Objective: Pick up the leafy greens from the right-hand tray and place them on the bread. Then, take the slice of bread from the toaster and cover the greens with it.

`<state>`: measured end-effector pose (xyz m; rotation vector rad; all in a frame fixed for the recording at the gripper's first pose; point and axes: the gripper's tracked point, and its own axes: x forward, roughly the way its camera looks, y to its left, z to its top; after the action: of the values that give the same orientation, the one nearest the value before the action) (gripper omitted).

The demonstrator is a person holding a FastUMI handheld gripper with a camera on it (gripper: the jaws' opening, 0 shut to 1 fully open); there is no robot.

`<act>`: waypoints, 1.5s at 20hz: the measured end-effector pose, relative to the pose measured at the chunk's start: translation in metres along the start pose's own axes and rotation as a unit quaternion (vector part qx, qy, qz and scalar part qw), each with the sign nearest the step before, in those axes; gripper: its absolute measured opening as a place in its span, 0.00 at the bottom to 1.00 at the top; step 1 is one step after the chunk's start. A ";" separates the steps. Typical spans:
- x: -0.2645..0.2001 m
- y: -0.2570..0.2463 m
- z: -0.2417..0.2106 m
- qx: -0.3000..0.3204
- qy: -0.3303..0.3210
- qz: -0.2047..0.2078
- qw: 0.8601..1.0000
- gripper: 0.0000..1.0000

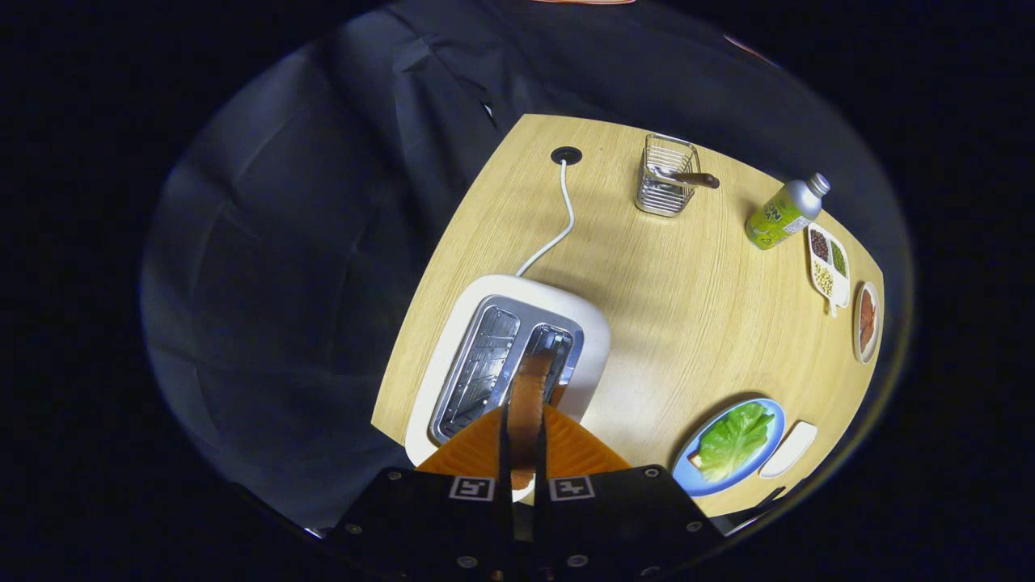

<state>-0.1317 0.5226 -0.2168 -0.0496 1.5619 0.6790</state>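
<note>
Greens (734, 439) already lie on the blue plate (687, 478) right of the toaster (598, 339); my gripper (525, 436) pinches the bread slice (526, 404) above its slot, covering remains

Gripper (524, 436): two broad, wedge-shaped fingers (473, 453) with fine ribbed grooves across their faces, tapering toward the tips. Behind them, a black, flat-panelled body (517, 525), angular in outline. Two square black-and-white fiducial markers (472, 487) sit side by side at the finger bases. Small round silver screw heads (466, 561) dot the black panels along the edges.
</note>
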 end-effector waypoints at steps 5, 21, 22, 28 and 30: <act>-0.034 -0.001 0.009 0.020 -0.046 0.055 0.997 0.09; -0.137 -0.103 -0.010 0.084 -0.167 0.152 0.971 0.09; -0.139 -0.114 -0.016 0.086 -0.168 0.154 0.970 0.09; -0.118 -0.170 -0.055 0.125 -0.156 0.163 0.966 0.09; -0.107 -0.186 -0.069 0.141 -0.147 0.167 0.965 0.09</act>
<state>-0.1001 0.3012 -0.1929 0.5166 1.3757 0.6824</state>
